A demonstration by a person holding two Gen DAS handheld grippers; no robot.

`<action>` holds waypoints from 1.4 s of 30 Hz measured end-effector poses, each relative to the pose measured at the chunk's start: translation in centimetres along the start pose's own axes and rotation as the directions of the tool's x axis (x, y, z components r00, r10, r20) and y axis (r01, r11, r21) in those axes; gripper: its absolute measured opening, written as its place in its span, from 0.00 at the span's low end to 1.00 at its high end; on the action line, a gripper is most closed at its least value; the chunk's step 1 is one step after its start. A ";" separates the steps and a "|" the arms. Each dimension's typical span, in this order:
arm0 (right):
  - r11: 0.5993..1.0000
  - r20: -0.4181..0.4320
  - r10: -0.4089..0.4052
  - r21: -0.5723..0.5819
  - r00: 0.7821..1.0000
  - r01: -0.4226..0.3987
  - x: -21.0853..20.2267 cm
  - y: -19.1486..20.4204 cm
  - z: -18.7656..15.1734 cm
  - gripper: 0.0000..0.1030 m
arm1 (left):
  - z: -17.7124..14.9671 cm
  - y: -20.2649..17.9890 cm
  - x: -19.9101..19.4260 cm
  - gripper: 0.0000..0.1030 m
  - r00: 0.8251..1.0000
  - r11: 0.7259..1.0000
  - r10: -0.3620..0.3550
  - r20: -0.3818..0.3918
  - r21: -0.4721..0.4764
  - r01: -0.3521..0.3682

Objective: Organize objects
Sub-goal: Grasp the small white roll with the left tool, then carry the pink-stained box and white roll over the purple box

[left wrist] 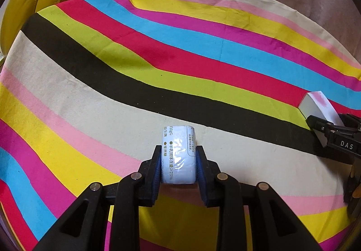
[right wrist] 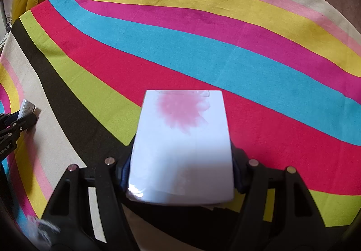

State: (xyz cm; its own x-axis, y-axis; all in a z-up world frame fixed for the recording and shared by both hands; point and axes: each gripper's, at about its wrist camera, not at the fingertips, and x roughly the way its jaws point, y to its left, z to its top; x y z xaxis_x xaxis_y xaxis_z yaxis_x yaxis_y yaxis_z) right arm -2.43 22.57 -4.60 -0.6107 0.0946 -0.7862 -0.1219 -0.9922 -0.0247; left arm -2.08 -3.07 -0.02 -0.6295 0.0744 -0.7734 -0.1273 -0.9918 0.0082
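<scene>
Here, each claw grips one item above the striped worktop (left wrist: 90, 97), apparently carrying both for sorting: the left claw (left wrist: 178, 162) clamps a small pale-blue packet (left wrist: 178, 156), the right claw (right wrist: 181, 174) a white box with a pink flower (right wrist: 182, 145).

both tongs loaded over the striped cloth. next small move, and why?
Probably bring the two items together and set them down side by side. The left tongs are shut on the small blue packet; the right tongs are shut on the white box with the pink flower. No bin or tray shows on the striped cloth, so grouping them seems likeliest.
</scene>
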 end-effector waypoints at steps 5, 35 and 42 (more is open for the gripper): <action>1.000 0.000 0.000 -0.002 1.000 0.000 0.2 -0.1 0.0 0.68 | 0.1 -0.2 0.1 0.29 1.000 1.000 0.000 0.000 0.000 0.000; 0.988 0.000 0.071 0.141 0.997 -0.070 -5.4 4.5 -5.0 0.67 | -5.9 -2.5 -6.0 0.29 0.999 0.999 -0.045 -0.006 0.019 0.045; 0.991 0.024 0.090 0.096 0.996 -0.091 -8.0 6.2 -6.8 0.67 | -8.5 -2.6 -8.4 0.29 0.997 0.997 -0.071 0.004 0.031 0.070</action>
State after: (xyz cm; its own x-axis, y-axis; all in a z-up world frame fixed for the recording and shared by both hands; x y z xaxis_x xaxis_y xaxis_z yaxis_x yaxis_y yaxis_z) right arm 6.99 15.10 -2.66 -0.6376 0.0072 -0.7703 -0.1402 -0.9843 0.1068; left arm 10.07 -1.96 1.11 -0.6220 0.1447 -0.7695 -0.1953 -0.9804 -0.0266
